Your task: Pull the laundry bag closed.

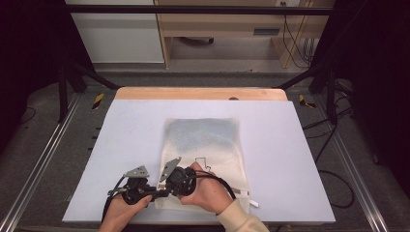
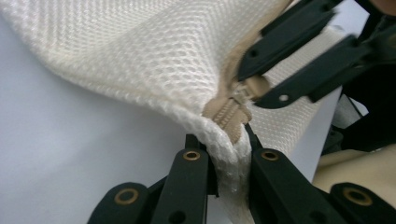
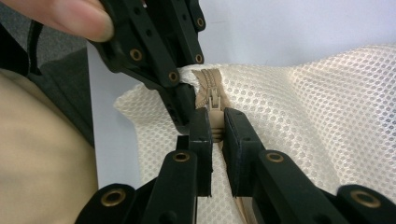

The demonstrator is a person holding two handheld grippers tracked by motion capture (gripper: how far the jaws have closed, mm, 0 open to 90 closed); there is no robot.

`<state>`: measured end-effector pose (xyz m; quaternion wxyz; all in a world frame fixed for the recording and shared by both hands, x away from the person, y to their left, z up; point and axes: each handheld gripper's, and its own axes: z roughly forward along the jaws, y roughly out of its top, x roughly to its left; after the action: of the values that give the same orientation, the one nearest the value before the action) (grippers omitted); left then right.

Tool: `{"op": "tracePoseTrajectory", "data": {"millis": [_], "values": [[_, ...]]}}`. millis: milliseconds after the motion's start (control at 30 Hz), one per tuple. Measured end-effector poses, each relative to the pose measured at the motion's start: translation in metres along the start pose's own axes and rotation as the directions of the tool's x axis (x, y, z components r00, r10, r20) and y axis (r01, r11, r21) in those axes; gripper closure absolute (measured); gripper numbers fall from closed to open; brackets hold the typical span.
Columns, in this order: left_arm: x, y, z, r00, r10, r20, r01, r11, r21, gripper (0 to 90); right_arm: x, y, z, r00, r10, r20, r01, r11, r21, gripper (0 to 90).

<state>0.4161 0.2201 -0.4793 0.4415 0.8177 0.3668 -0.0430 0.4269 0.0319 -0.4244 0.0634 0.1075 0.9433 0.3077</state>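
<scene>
— Pinching the near-left corner of the cream mesh bag [image 2: 154, 51], my left gripper [image 2: 228, 154] has its jaws closed on the fabric edge right beside the end of the tan zipper [image 2: 229, 114].

— And your right?

— My right gripper [image 3: 216, 130] is clamped on the zipper pull [image 3: 215, 122], jaws narrow, with the tab squeezed between the pads. It sits just beside the left one, almost touching it.

— Where does the bag lie?

— I see it flat on the pale table [image 1: 130, 130], near the middle, its near edge toward the person. Both grippers meet at that near-left corner, where the mesh is lifted slightly off the surface.

— Anything inside it?

— I make out a bluish patch showing through the far half of the mesh; what it is I cannot tell.
</scene>
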Motion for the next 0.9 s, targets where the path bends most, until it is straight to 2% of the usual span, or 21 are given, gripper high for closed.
{"op": "tracePoseTrajectory", "data": {"millis": [133,233,667,733,800,833,900], "values": [[-0.0002,0.0014,-0.0027,1.0,-0.006,0.006,0.006,0.9998,-0.018,86.2,0.0021,0.0011,-0.0035,0.9999,-0.011,0.011,0.011,0.9999,-0.007,82.6],[-0.0005,0.0014,-0.0032,0.9999,-0.007,0.015,0.007,0.9998,-0.019,86.3,0.004,0.0019,-0.0035,0.9989,-0.031,0.035,0.031,0.9994,0.017,82.6],[-0.0029,0.0025,-0.0051,0.9997,-0.007,0.023,0.008,0.9997,-0.025,86.2,0.0037,-0.0024,-0.0039,0.9994,-0.024,0.024,0.024,0.9996,0.013,82.6],[-0.0038,0.003,-0.0053,1.0,0.005,-0.005,-0.005,0.9999,-0.009,86.3,0.0054,-0.0013,-0.0046,0.9989,-0.03,0.037,0.03,0.9995,0.011,82.6],[-0.0025,0.0025,-0.0057,0.9999,-0.005,-0.012,0.005,1.0,-0.001,86.4,0.0069,0.0,-0.0065,0.9989,-0.032,0.035,0.031,0.9995,0.003,82.6],[-0.003,0.0021,-0.0045,0.9993,0.008,-0.037,-0.008,0.9999,0.013,86.4,0.0076,0.002,-0.0088,0.999,-0.029,0.033,0.029,0.9994,-0.019,82.6],[-0.004,0.0021,-0.0033,0.9987,0.017,-0.049,-0.016,0.9996,0.024,86.4,0.0082,0.0031,-0.009,0.9983,-0.043,0.039,0.044,0.9989,-0.018,82.5]]}}
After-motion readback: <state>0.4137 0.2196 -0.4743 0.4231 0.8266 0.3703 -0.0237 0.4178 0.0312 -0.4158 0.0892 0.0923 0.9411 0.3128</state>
